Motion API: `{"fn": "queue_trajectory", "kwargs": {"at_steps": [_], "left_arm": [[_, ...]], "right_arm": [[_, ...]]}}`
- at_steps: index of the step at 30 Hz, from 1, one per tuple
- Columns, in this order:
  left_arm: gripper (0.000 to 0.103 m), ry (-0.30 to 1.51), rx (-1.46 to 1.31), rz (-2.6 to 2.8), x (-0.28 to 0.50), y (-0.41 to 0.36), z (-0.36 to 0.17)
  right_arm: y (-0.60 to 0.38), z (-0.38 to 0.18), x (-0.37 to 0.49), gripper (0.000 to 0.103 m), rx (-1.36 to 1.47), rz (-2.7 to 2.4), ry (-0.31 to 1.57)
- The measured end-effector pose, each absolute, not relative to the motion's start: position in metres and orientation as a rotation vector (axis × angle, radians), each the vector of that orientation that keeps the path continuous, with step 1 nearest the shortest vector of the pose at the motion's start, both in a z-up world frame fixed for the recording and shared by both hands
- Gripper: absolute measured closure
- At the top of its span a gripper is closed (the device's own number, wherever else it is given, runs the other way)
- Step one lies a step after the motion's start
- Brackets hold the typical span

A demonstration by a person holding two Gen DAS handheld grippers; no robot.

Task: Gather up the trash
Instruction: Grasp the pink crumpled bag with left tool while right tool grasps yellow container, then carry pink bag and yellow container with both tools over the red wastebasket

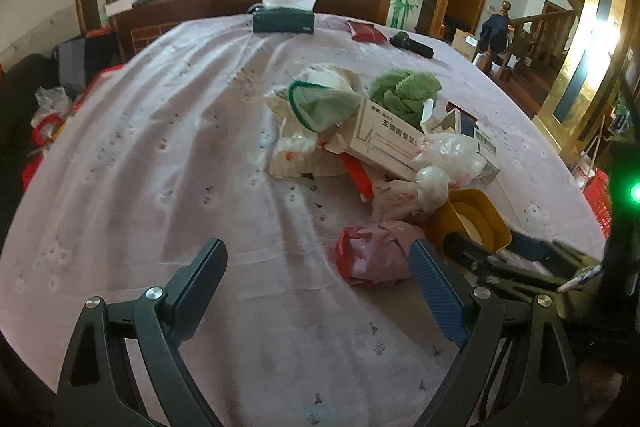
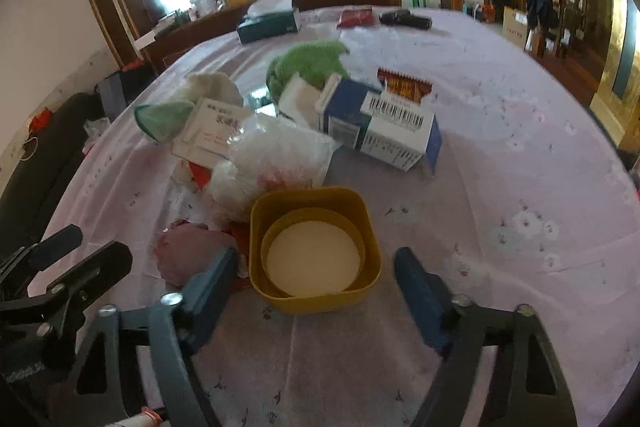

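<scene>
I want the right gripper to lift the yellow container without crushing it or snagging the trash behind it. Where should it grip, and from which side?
Grip the yellow container across its left and right walls, coming from the near side. It sits upright, centred before the open right gripper, its flat sides facing the fingers. The crumpled plastic bag crowds its far edge, so a far approach looks risky.

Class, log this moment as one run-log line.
left gripper: open, empty | right gripper: open around yellow container | pink crumpled bag: on table
</scene>
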State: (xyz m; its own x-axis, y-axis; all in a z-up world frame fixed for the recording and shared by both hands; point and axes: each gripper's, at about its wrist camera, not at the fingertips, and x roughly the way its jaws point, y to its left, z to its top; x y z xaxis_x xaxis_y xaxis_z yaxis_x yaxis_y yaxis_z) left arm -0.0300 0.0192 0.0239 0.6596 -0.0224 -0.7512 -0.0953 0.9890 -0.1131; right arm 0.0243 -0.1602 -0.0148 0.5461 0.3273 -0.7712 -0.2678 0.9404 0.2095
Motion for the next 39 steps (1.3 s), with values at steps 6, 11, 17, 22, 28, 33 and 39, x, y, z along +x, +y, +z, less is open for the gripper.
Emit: {"fn": "queue_trajectory", "kwargs": {"at_steps": [6,11,17,22,28,33,39], "left_arm": [[0.013,0.881,-0.144,-0.019,-0.017,0.002,0.017],[0.032,0.922,-0.042,-0.029,-0.005,-0.027,0.006],[0.060,0.935,-0.031,-0.031,0.000,-0.037,0.002],[0.076,0.896,-0.015,-0.058,-0.020,-0.051,0.011],[0.078,0.765,-0.033,-0.100,-0.062,-0.069,0.063],[0.078,0.630,-0.031,-0.153,-0.092,-0.093,0.119],[0.078,0.521,-0.019,-0.224,-0.116,-0.119,0.161]], "right_arm": [[-0.185,-0.015,0.018,0.035,0.135,0.364,0.920],[-0.215,0.008,-0.002,0.035,0.181,0.353,0.829],[-0.238,0.031,-0.024,0.035,0.201,0.330,0.738],[-0.249,0.041,-0.034,0.034,0.226,0.324,0.706],[-0.269,0.063,-0.060,0.034,0.262,0.291,0.637],[-0.287,0.093,-0.093,0.034,0.276,0.255,0.552],[-0.306,0.134,-0.138,0.034,0.268,0.172,0.430]]}}
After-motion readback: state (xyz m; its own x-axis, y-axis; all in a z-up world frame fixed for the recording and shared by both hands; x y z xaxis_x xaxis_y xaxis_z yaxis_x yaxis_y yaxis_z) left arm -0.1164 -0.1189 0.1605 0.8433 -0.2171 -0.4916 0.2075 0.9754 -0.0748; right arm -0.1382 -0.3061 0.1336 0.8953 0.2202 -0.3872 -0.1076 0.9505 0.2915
